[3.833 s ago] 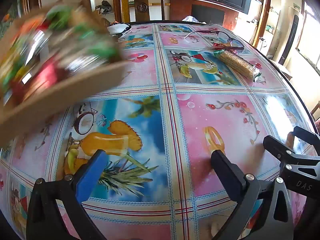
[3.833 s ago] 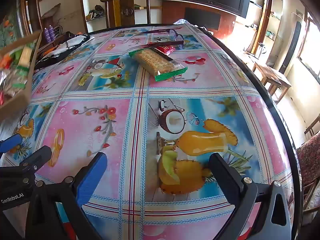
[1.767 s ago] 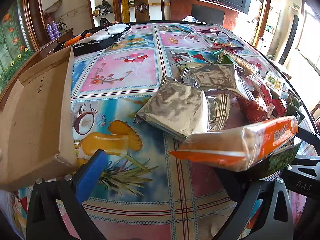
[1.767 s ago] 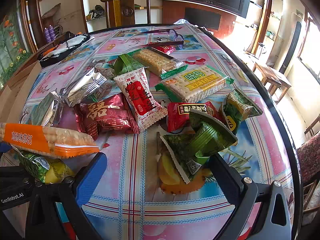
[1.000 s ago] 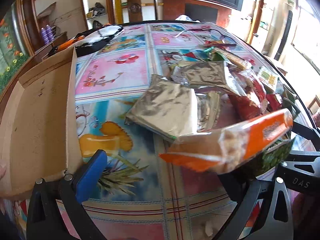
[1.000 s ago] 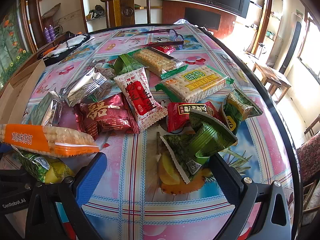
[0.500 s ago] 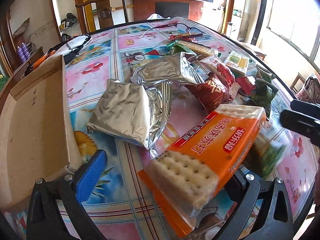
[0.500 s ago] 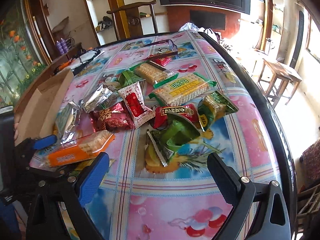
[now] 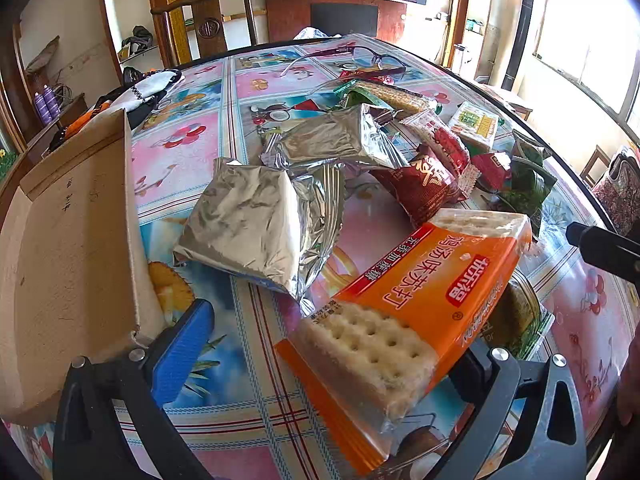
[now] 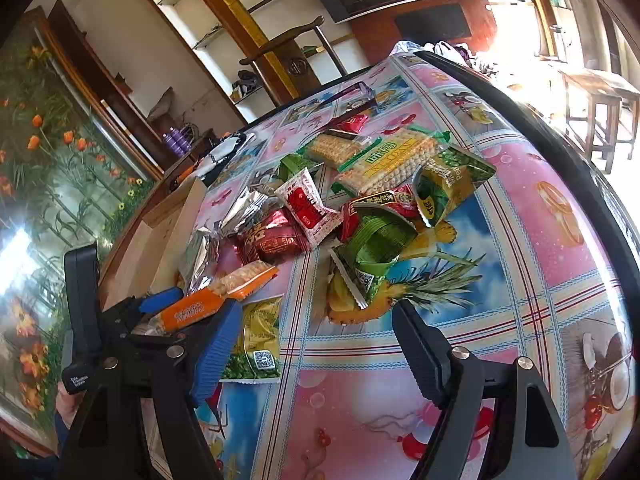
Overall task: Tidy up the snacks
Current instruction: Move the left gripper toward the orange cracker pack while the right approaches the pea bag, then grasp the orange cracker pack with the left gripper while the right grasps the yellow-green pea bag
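A heap of snack packets lies mid-table: silver packets [image 9: 256, 228], a red packet [image 9: 420, 188], green packets [image 10: 376, 244] and a green cracker pack [image 10: 384, 164]. An orange cracker pack [image 9: 420, 300] rests tilted over the black finger of my left gripper [image 9: 332, 336], which stands open; its blue pad touches nothing. The empty cardboard box [image 9: 68, 240] lies on its side just left of it. My right gripper [image 10: 316, 336] hovers over the near tablecloth with its jaws closing. A yellow-green packet [image 10: 256, 344] lies by its blue finger, unpressed.
Eyeglasses [image 9: 352, 56] and a black-and-white bag [image 9: 148, 88] lie at the table's far side, with a wooden chair [image 9: 208, 20] behind. The round table's dark edge [image 10: 560, 128] curves along the right. A person's hand [image 10: 68, 400] holds the left gripper.
The box tipped the snacks onto the table, then came to rest at the left. Over the last second my right gripper pulled back, rolled, and its jaws narrowed. The orange pack now shows its face.
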